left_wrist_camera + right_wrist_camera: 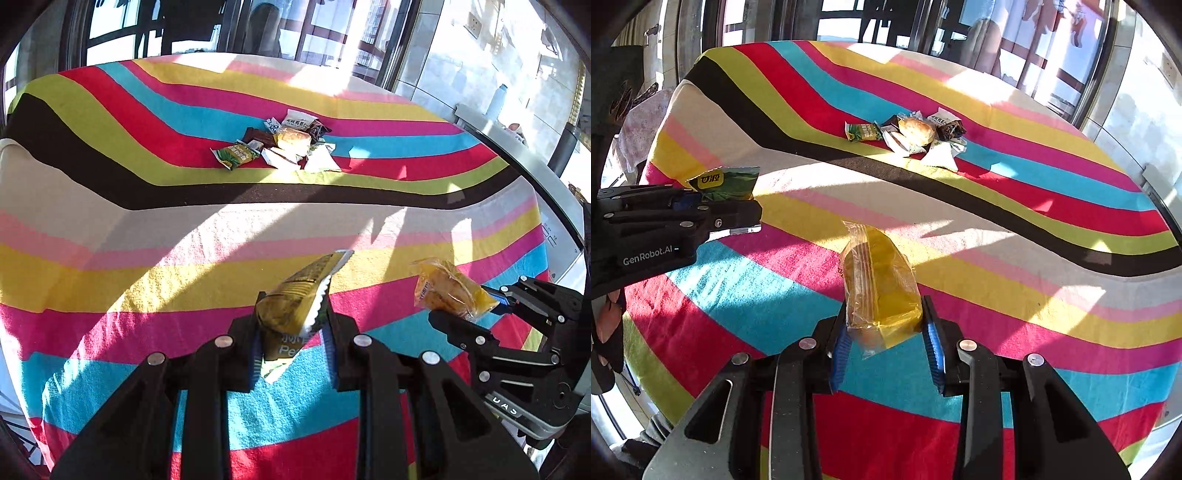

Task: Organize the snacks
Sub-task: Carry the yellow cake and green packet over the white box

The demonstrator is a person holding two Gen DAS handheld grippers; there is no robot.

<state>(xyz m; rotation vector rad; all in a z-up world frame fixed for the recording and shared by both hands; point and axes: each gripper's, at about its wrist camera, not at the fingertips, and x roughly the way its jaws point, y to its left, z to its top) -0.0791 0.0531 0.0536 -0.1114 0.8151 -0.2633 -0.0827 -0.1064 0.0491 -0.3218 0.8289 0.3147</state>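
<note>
My left gripper (293,332) is shut on a green snack packet (295,299), held above the near part of the striped tablecloth (147,258). The same packet (726,182) shows at the left of the right wrist view, in the left gripper (753,210). My right gripper (884,332) is shut on a bun in a yellow clear wrapper (881,284). That bun (448,288) appears at the right of the left wrist view, in the right gripper (458,317). A pile of several snacks (280,146) lies far across the table, also seen as the snack pile (912,134).
A round table under a striped cloth (997,229) fills both views. Windows and dark frames stand behind it. A grey ledge (517,155) with a white bottle (496,101) runs along the right. A chair back (264,29) stands beyond the far edge.
</note>
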